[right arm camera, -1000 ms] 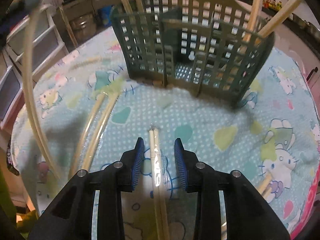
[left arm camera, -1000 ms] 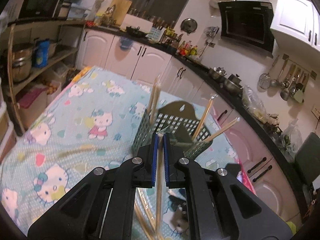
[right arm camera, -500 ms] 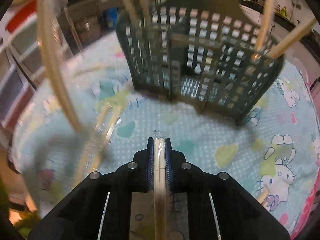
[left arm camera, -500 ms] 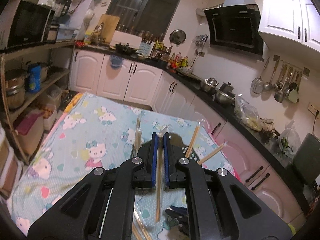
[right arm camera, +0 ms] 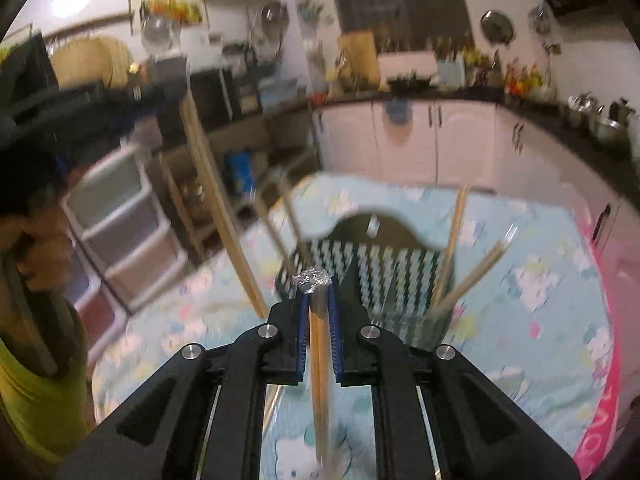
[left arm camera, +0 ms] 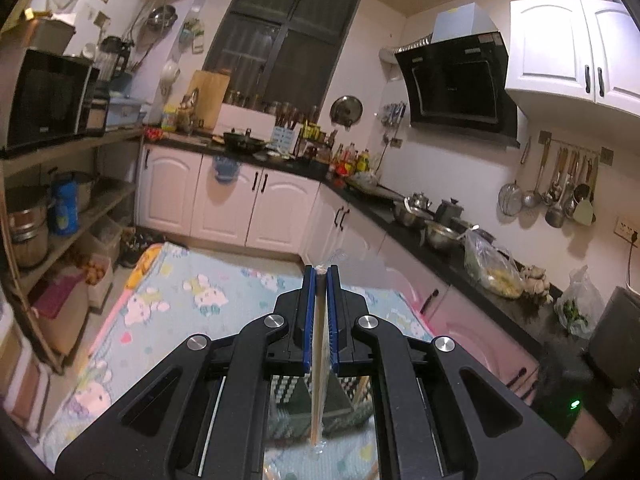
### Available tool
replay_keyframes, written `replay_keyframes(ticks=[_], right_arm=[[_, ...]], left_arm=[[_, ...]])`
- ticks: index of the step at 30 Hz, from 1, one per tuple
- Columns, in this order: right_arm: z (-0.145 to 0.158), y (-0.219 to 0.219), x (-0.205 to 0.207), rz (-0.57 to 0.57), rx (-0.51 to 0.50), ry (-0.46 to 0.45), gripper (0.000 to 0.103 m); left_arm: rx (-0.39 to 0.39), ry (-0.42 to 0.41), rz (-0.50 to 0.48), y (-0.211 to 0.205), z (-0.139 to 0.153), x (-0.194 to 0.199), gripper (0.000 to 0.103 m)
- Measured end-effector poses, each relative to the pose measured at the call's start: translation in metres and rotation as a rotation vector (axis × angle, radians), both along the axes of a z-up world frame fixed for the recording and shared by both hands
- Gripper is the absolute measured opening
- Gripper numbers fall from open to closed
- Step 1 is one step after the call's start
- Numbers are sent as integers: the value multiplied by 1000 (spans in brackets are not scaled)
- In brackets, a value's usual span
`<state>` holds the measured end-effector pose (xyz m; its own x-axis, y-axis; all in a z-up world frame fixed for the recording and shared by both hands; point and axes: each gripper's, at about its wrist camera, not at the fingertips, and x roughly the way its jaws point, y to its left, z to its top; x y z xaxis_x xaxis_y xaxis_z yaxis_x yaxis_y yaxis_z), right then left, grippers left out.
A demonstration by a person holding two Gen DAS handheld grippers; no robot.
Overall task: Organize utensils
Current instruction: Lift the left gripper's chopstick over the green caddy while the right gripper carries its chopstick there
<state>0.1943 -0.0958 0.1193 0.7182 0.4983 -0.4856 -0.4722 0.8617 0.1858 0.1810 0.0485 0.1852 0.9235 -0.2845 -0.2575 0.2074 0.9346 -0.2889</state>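
Counter (right arm camera: 540, 288) w/ pale-blue cartoon-cat cloth, pink edge; kitchen behind: white cabinets, black worktop. Landmark: dark-green plastic lattice caddy (right arm camera: 384, 268), arched back. Bare wooden chopsticks lean inside caddy. Left tongs (left arm camera: 321, 276) clamped on plastic-wrapped chopstick pair (left arm camera: 318, 360), above caddy. Right tongs (right arm camera: 317, 300), just closing, grip second wrapped pair (right arm camera: 319, 360), in front of caddy.

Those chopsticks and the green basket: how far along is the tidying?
Partly done. Several chopsticks already stand in the green basket. In hand: the left gripper and the right gripper are each shut on a wrapped pair, lifted above the table. Left: dropping both pairs into the basket.
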Motion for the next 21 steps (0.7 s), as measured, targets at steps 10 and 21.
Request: replay_keyframes(ticks=[10,21], right_arm=[[61,-24,22,-85,122,-179,6],[84,-31,46,-162,158,-331,6]], left_arm=[[42,-62,52,-13,13,23,2],[28,-61,95,-13,-12,44,1]])
